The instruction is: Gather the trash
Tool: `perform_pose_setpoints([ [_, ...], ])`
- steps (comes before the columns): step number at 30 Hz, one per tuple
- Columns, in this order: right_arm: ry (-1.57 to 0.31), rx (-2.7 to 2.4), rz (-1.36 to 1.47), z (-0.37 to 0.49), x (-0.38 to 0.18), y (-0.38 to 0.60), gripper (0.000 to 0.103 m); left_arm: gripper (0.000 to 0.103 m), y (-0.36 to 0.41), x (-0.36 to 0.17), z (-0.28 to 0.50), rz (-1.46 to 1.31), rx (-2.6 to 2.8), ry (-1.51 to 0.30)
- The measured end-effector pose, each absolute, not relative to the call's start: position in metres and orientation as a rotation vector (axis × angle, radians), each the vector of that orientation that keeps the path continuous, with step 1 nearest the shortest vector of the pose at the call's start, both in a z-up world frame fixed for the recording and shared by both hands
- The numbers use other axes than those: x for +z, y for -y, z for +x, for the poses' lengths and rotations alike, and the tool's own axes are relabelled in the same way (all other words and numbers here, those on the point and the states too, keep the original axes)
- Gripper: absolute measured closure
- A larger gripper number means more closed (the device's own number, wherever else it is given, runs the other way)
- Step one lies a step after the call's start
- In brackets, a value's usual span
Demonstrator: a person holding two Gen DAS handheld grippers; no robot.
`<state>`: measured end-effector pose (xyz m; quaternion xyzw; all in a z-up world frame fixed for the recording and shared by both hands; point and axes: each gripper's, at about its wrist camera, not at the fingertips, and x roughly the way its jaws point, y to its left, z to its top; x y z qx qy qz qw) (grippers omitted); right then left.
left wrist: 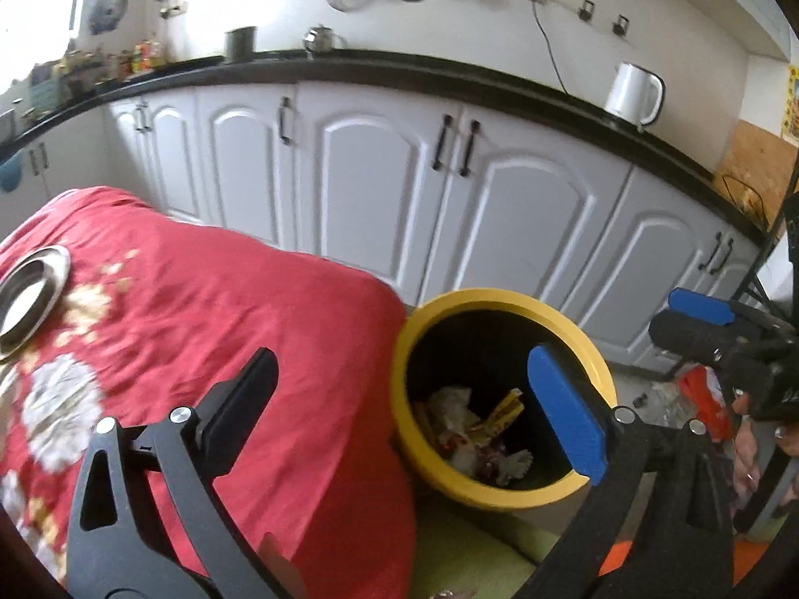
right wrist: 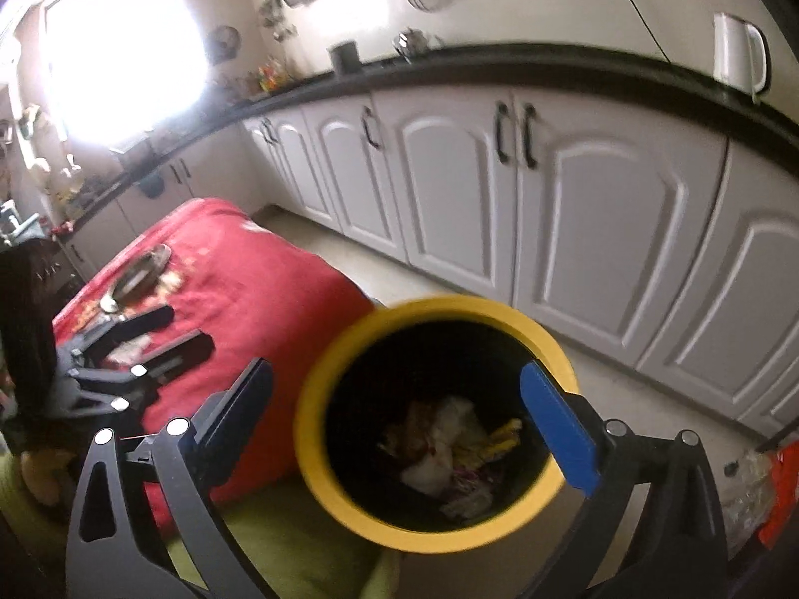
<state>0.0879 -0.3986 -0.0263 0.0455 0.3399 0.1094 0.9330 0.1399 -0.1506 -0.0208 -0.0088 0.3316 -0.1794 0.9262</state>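
A yellow-rimmed bin (left wrist: 424, 329) with a black inside stands on the floor against the corner of a red-clothed table (left wrist: 224, 299). Crumpled wrappers and paper (left wrist: 474, 429) lie at its bottom. My left gripper (left wrist: 404, 409) is open and empty, straddling the table's edge and the bin's left rim. In the right wrist view my right gripper (right wrist: 399, 419) hangs open and empty over the bin (right wrist: 319, 399), with the trash (right wrist: 449, 439) showing between its fingers. The left gripper (right wrist: 165, 334) also appears there, over the cloth. The right gripper (left wrist: 694, 322) shows at the right edge of the left wrist view.
A steel plate (left wrist: 30, 294) sits on the cloth at far left. White cabinets (left wrist: 524, 229) under a black counter run behind, with a white kettle (left wrist: 634, 92) on it. An orange bag and clear plastic (left wrist: 704, 399) lie on the floor right of the bin. A green surface (left wrist: 474, 549) lies below.
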Motion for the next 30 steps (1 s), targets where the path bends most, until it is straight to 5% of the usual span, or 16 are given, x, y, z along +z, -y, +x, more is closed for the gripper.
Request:
perform_pose_setpoints([
  [19, -0.423, 0.169, 0.046, 0.012, -0.031, 0.319, 0.006, 0.011, 0.07, -0.007, 0.063, -0.065, -0.162, -0.576],
  [30, -0.448, 0.164, 0.042, 0.015, -0.039, 0.314, 0.006, 0.011, 0.064, -0.008, 0.048, -0.074, -0.166, -0.518],
])
